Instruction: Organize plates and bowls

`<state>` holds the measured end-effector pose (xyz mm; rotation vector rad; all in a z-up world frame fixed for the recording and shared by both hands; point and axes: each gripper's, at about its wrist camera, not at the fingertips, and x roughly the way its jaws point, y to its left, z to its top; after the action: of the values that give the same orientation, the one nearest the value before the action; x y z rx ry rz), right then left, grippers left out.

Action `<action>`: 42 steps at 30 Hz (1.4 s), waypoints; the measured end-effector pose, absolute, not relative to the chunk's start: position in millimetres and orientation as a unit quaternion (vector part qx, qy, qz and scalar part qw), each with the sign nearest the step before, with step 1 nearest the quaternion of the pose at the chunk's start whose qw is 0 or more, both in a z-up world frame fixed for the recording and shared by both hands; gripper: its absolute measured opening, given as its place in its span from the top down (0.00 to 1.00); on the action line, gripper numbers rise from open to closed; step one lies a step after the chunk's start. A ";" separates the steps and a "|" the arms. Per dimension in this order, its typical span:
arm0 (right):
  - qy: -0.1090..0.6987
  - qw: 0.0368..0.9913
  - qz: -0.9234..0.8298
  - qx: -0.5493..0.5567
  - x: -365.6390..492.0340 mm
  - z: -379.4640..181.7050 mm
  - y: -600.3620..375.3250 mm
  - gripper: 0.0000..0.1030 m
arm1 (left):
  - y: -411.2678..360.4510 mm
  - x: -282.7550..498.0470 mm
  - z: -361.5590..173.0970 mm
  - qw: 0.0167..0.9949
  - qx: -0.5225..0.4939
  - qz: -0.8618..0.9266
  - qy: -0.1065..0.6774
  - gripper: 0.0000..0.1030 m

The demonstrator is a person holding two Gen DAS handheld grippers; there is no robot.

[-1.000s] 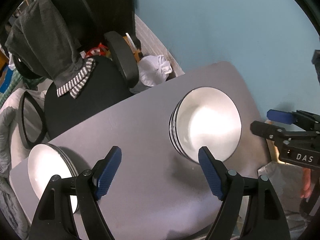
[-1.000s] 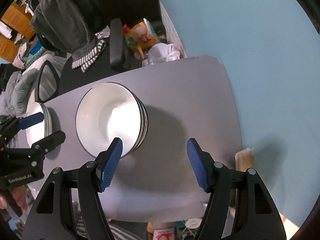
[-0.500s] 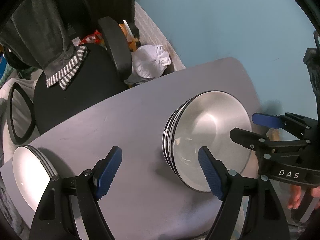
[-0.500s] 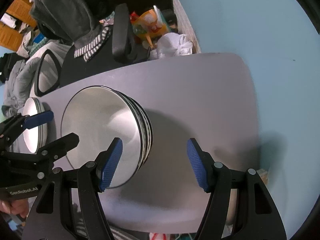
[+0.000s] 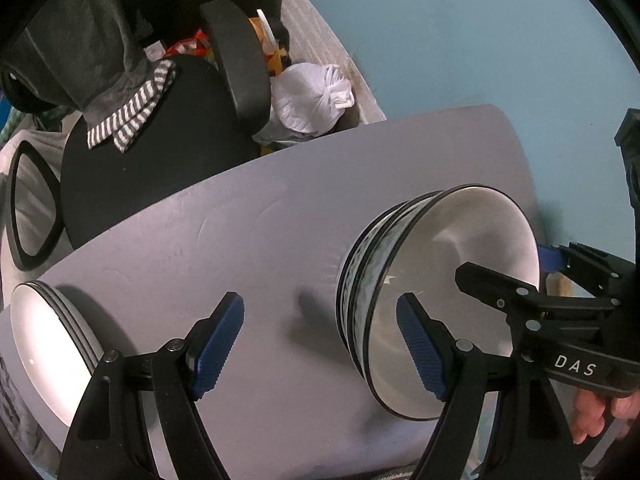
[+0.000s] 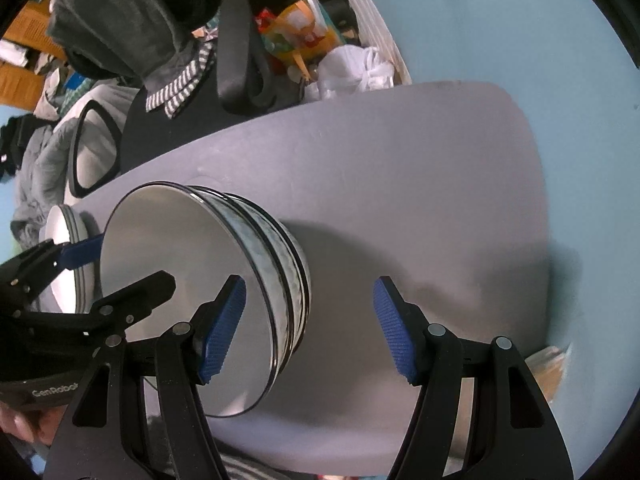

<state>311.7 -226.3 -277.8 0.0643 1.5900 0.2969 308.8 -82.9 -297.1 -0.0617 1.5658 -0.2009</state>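
Observation:
A stack of white bowls with black rims (image 5: pixel 448 280) (image 6: pixel 172 280) stands on the grey table (image 5: pixel 240 240). A stack of white plates (image 5: pixel 44 352) (image 6: pixel 60 236) sits at the table's left end. My left gripper (image 5: pixel 322 344) is open and straddles the bowl stack's left rim, one pad over the bowl's inside and the other over bare table. My right gripper (image 6: pixel 308 328) is open and straddles the opposite rim in the same way. Each gripper shows in the other's view, the right gripper (image 5: pixel 516 268) and the left gripper (image 6: pixel 120 266). Neither pad visibly presses on the bowls.
A black office chair (image 5: pixel 160 160) draped with grey clothing stands beyond the table's far edge. A tied white plastic bag (image 5: pixel 312 100) and colourful clutter lie beside it. A pale blue surface (image 5: pixel 480 40) lies past the table's right end. A hand (image 5: pixel 600 412) grips the right tool.
Both grippers have come down closer to the bowl stack, which now looks larger and sits between them. Their openings have not changed.

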 end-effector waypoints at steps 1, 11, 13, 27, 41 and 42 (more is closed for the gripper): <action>0.714 0.688 0.130 0.030 311.9 -279.9 -226.9 0.36 | -83.8 309.2 -298.3 0.702 -0.025 -0.090 0.706 0.22; 0.725 0.675 0.129 0.039 315.8 -285.9 -230.0 0.37 | -87.0 313.4 -309.8 0.689 -0.010 -0.088 0.720 0.25; 0.727 0.673 0.131 0.043 316.0 -286.2 -230.4 0.42 | -84.6 315.3 -311.3 0.684 -0.024 -0.089 0.723 0.26; 0.729 0.661 0.165 0.069 315.2 -284.0 -223.3 0.74 | -95.6 320.2 -316.7 0.643 -0.042 -0.150 0.750 0.45; 0.725 0.666 0.161 0.065 314.7 -283.7 -223.2 0.74 | -93.6 321.8 -317.5 0.639 -0.059 -0.159 0.750 0.57; 0.726 0.666 0.160 0.066 314.8 -283.6 -223.0 0.74 | -93.6 321.3 -316.7 0.638 -0.062 -0.160 0.750 0.58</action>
<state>314.8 -223.0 -283.6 0.1493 1.6381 0.3623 321.3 -93.6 -316.7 -0.1423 1.7127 -0.3648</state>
